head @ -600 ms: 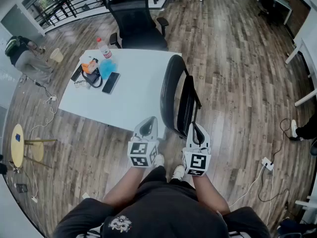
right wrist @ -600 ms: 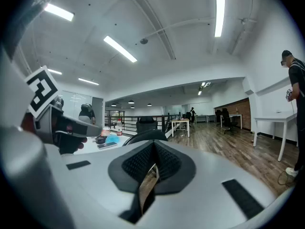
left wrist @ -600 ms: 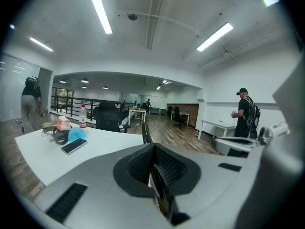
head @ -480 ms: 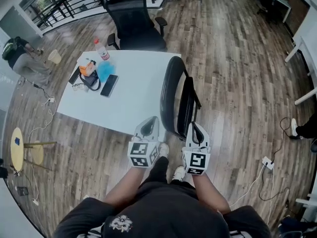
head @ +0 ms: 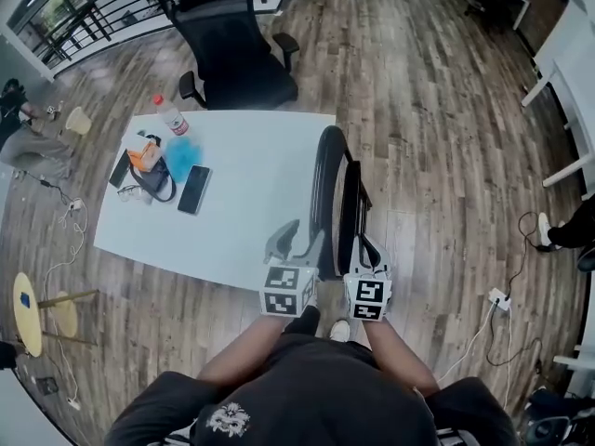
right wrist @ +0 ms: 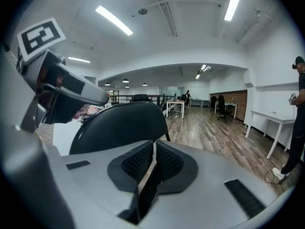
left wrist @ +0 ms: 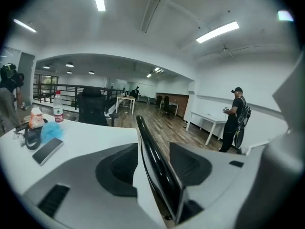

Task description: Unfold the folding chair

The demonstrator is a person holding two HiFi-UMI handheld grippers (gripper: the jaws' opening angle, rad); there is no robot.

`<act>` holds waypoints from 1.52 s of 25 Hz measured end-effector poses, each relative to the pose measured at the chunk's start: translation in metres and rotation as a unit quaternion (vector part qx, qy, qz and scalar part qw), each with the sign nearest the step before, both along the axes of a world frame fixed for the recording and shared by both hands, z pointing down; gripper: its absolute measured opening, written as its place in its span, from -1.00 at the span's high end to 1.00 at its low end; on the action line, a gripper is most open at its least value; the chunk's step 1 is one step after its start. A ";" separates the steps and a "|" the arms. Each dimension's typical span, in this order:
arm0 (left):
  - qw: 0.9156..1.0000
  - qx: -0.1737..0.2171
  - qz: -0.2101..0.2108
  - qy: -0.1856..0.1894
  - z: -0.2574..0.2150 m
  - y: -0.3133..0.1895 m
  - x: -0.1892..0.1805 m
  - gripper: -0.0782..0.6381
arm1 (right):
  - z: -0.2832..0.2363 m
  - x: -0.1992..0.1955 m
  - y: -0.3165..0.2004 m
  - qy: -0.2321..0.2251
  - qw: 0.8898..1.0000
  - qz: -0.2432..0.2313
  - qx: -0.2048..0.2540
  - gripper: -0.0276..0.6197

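The folded black chair [head: 327,193] stands upright on the wood floor against the right edge of the white table [head: 251,221]. My left gripper [head: 299,240] is open, and the glossy rim of the chair's backrest [left wrist: 155,166] runs between its pads [left wrist: 116,168] with a gap showing on the left side. My right gripper [head: 365,249] is shut on the thin edge of the chair's seat panel [right wrist: 145,185]. In the right gripper view the curved backrest [right wrist: 119,128] rises just beyond the jaws, with the left gripper [right wrist: 62,87] at the upper left.
On the table lie a phone [head: 193,190], a bottle [head: 172,117] and a small bag. A black office chair [head: 228,49] stands behind the table. A power strip [head: 499,297] with cables lies on the floor to the right. A person [left wrist: 236,118] stands by a far desk.
Both grippers have moved forward onto the chair. The left one, formerly beside the chair, now straddles the backrest rim. The head camera has shifted forward too.
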State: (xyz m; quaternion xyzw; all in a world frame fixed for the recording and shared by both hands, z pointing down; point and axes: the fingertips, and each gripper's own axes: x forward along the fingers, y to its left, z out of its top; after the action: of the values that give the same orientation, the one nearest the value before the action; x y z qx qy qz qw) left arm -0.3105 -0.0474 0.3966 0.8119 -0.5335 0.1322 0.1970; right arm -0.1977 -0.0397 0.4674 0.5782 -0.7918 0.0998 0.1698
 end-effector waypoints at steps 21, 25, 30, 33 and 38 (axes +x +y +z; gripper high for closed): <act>0.987 -0.141 0.070 0.040 0.058 -0.056 0.027 0.10 | 0.198 -0.025 -0.054 0.076 0.948 -0.030 -0.309 -0.01; 0.985 -0.153 0.073 0.043 0.063 -0.056 0.031 0.10 | 0.214 -0.025 -0.055 0.064 0.940 -0.024 -0.335 -0.01; 0.982 -0.164 0.076 0.052 0.066 -0.055 0.035 0.15 | 0.217 -0.022 -0.054 0.063 0.938 -0.022 -0.340 0.00; 0.983 -0.161 0.080 0.048 0.066 -0.056 0.036 0.27 | 0.213 -0.022 -0.056 0.056 0.939 -0.017 -0.340 0.00; 0.982 -0.163 0.086 0.039 0.066 -0.054 0.036 0.27 | 0.216 -0.011 -0.056 0.037 0.942 -0.003 -0.334 0.00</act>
State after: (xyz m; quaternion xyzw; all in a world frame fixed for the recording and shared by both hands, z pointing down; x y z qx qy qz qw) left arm -0.2740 -0.1016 0.4630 0.8164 -0.4250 0.2020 0.3349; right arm -0.2091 -0.0961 0.6833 0.4894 -0.7075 0.3366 0.3829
